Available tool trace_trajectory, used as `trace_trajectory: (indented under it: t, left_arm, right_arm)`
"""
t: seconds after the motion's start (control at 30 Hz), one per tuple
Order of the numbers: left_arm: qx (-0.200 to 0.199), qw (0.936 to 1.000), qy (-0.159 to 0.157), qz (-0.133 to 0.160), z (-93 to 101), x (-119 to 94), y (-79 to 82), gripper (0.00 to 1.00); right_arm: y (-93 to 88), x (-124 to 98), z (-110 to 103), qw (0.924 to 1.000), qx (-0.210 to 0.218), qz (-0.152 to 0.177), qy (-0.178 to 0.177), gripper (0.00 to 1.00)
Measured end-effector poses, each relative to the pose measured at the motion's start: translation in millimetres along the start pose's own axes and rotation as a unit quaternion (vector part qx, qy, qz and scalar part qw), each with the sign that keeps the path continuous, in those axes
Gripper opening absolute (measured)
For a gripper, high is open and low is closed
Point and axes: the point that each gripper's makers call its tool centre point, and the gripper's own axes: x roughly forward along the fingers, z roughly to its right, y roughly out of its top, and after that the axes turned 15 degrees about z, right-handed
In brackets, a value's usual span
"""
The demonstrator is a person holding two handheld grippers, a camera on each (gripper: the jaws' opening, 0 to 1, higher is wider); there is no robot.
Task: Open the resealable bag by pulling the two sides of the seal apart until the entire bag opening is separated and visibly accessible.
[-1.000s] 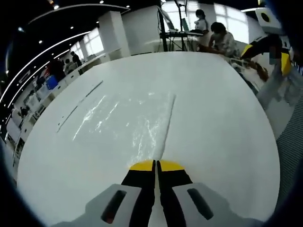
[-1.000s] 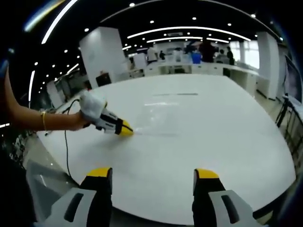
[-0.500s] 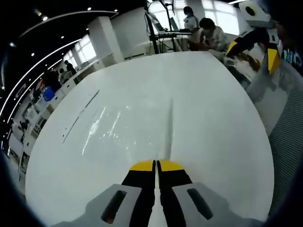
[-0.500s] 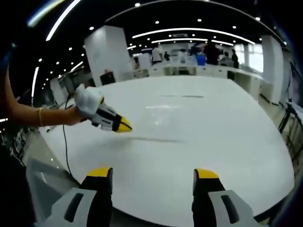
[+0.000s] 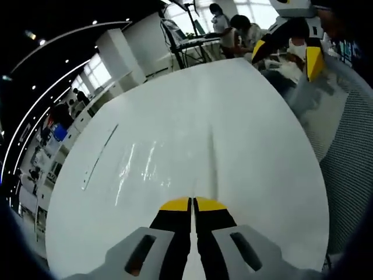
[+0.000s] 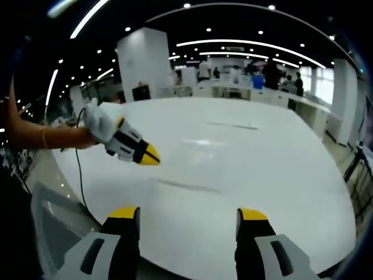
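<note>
Clear plastic resealable bag (image 5: pixel 152 163) hangs by its seal edge over the white round table (image 5: pixel 262 151), probably lifted for a second grip. Left gripper (image 5: pixel 192 203) is clamped tight on that seal. Right gripper (image 6: pixel 187 214) is spread wide, holding nothing, well apart.

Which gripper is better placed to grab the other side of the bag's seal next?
Right. The right gripper has its jaws wide open and free, facing the resealable bag on the white table. The left gripper is shut, apparently pinching the bag's edge.
</note>
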Motion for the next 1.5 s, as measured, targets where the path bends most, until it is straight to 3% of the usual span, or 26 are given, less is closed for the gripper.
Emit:
trace_trajectory:
  t: [0.3, 0.47, 0.9, 1.13, 1.33, 1.5]
  left_arm:
    - [0.005, 0.9999, -0.01, 0.004, 15.9, -8, 12.8, 0.0]
    - [0.014, 0.9993, -0.033, 0.001, 32.2, -16, 17.9, 0.0]
    - [0.02, 0.9982, -0.056, -0.006, 65.4, -36, 20.5, 0.0]
    - [0.02, 0.9978, -0.064, 0.0, 82.1, -49, 26.0, 0.0]
    - [0.021, 0.9967, -0.078, 0.004, 97.8, -54, 30.7, 0.0]
    - [0.018, 0.9962, -0.086, 0.004, 107.8, -58, 33.6, 0.0]
  right_arm:
    - [7.7, 6, -9, 0.9997, -0.016, 0.005, 0.017, 0.63]
    - [11.2, 11, -16, 0.9992, -0.029, 0.007, 0.028, 0.63]
    - [10.3, 23, -45, 0.9953, -0.055, 0.017, 0.078, 0.55]
    - [3.0, 32, -72, 0.9875, -0.086, 0.003, 0.132, 0.51]
    - [2.3, 39, -86, 0.983, -0.101, 0.001, 0.153, 0.48]
    - [-14.8, 41, -99, 0.9744, -0.122, -0.035, 0.185, 0.42]
